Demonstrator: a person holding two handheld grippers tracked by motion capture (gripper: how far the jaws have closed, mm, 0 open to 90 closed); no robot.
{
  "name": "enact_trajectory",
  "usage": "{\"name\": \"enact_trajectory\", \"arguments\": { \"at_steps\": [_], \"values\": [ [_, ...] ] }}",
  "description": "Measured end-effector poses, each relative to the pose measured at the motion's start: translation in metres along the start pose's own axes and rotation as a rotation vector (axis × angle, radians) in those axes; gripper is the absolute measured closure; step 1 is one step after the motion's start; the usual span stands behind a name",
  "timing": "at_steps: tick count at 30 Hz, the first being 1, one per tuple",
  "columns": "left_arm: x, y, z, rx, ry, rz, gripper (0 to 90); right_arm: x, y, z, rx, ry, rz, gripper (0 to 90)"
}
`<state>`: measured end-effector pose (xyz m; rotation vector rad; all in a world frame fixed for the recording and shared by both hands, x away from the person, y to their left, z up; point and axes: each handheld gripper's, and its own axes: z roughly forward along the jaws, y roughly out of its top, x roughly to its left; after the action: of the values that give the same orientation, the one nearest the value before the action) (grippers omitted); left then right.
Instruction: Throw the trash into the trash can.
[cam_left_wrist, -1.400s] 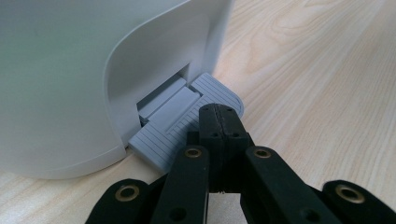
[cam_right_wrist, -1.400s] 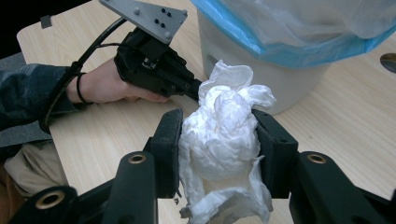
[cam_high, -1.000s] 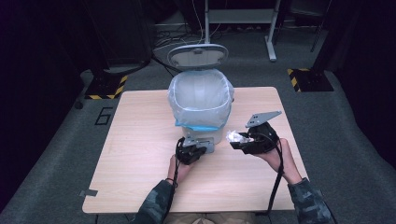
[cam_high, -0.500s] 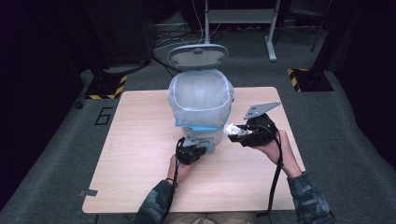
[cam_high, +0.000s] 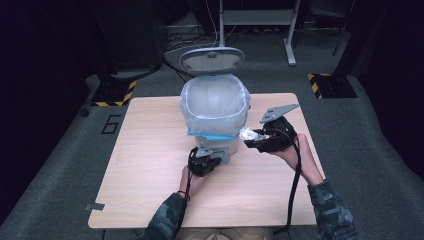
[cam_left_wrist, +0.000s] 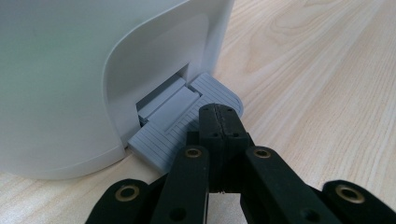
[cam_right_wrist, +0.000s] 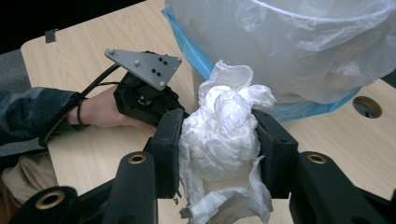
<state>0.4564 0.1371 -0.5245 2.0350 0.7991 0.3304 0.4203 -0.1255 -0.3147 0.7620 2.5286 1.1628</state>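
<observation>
Here the left claw (cam_left_wrist: 218, 122) has its two black jaws pressed flat together, tips resting on the ribbed grey pedal (cam_left_wrist: 187, 123) that juts from a notch at the foot of the smooth white bin (cam_left_wrist: 84, 70). The pedal is a rounded plastic tongue with fine parallel grooves; just beyond the claw the bin's curved wall rises.

The right claw (cam_right_wrist: 217, 135) pinches a crumpled white tissue (cam_right_wrist: 222, 135), a soft wrinkled wad that bulges above and below the jaws. Ahead of this claw, and above it, hangs the translucent, creased liner bag (cam_right_wrist: 299, 51), folded over the bin's rim, with a blue band (cam_right_wrist: 191, 46) at its lower edge. In the high view the bin's oval lid (cam_high: 212, 59) stands open behind the liner, and the tissue sits just beside the bin's right side, below the rim.

The bench (cam_high: 150, 165) is pale wood-grain laminate with rounded corners; a round cable hole (cam_right_wrist: 367, 106) lies to the right claw's right. Around it lies grey carpet (cam_high: 55, 165).
</observation>
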Motion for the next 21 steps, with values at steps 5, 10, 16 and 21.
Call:
{"name": "enact_trajectory", "arguments": {
  "at_steps": [5,10,16,21],
  "values": [
    [-0.001,0.0,0.0,-0.008,-0.001,-0.008,89.8,-0.001,0.011,-0.012,-0.036,-0.004,0.014,57.1],
    [-0.001,0.0,0.0,-0.007,0.0,-0.011,89.8,0.0,0.023,-0.021,-0.038,-0.008,0.003,57.0],
    [-0.001,0.0,0.0,-0.005,0.0,-0.007,89.8,-0.001,0.035,-0.028,-0.033,-0.021,-0.012,57.1],
    [-0.001,0.0,0.0,-0.005,0.0,-0.007,89.8,-0.002,0.048,-0.033,-0.033,-0.025,-0.021,57.1]
  ]
}}
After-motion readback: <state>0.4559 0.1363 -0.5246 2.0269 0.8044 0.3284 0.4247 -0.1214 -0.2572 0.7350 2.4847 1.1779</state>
